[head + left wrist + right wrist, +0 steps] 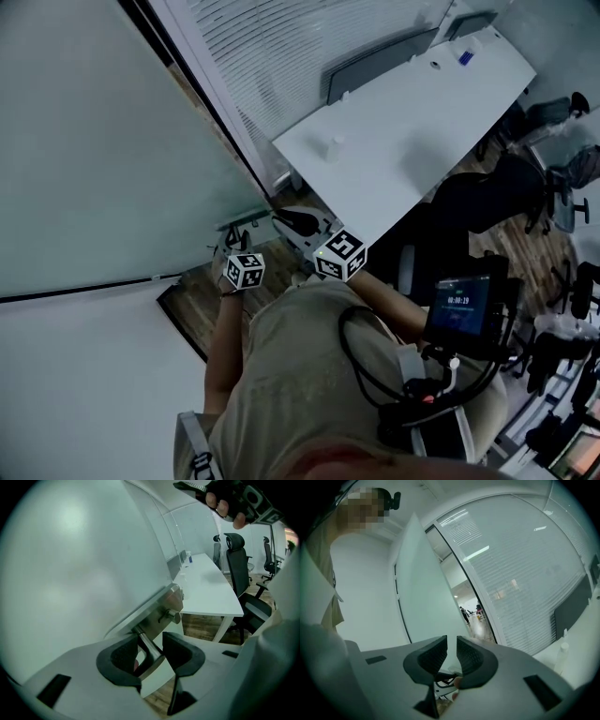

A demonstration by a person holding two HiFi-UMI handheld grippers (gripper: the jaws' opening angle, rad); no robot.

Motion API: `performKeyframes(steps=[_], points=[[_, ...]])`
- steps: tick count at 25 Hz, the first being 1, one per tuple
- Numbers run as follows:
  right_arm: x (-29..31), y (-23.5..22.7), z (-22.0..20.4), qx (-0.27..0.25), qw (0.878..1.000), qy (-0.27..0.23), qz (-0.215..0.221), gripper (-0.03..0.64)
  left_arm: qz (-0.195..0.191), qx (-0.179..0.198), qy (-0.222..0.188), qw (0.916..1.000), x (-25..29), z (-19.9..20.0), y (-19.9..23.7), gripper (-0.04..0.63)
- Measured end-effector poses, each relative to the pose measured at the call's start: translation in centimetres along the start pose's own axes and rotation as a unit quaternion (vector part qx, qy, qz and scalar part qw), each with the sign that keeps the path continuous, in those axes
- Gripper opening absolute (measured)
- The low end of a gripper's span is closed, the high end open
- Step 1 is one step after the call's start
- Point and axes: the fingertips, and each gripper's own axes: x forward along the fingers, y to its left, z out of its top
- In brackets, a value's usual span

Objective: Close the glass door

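Left gripper [157, 656] first: its jaws stand wide apart around the metal handle [149, 649] of the glass door [70, 573]. The handle's bar runs between the two pads, nearer the left one. I see a clear gap on the bar's right side, so nothing is pinched. The mounting plate [159, 609] that carries the bar sits just beyond the fingertips, on the door's edge. The frosted pane fills the whole left of that view, close up against the gripper.

My right gripper [451, 660] holds nothing. Its jaws leave only a narrow slit, and past them I see the same door standing ahead, apart from the pads. To the right of the door the doorway [476, 616] is open onto a lit corridor. From the head view the door covers the upper left, and both grippers sit just below its lower corner. The left one is nearer the pane and the right one is beside it.

By my count there is one glass door, one handle and two grippers. Beyond them I count one long white desk [206, 588] and one bottle [188, 558] standing on it. I can make out two black office chairs [236, 559] for certain at its far side.
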Motion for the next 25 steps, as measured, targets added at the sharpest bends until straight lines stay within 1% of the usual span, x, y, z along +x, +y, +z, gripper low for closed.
performKeyframes(steps=[4,8,14,19,22,25], points=[[0.3,-0.4,0.2,-0.001,1.0,-0.005,-0.005,0.071,-0.001,-0.004,-0.007,1.0,0.7,1.4,0.8,0.169],[0.3,-0.8,0.2,0.006,1.0,-0.009,-0.015,0.071,0.001,-0.004,-0.01,0.9999,1.1,1.9,1.3,0.169],[0.7,-2.0,0.9,-0.016,0.999,-0.01,-0.035,0.071,0.004,-0.004,-0.015,0.9999,1.8,2.8,2.7,0.172],[0.3,-2.3,0.8,-0.017,0.999,-0.004,-0.039,0.071,0.015,-0.009,-0.013,0.9998,1.5,3.1,3.4,0.172],[1.1,-4.0,0.2,-0.008,0.999,0.006,-0.037,0.071,0.02,-0.011,-0.005,0.9997,3.1,3.2,3.8,0.172],[2.3,-6.4,-0.4,-0.006,0.999,0.009,-0.032,0.071,0.023,-0.014,-0.007,0.9996,5.4,3.8,4.3,0.172]])
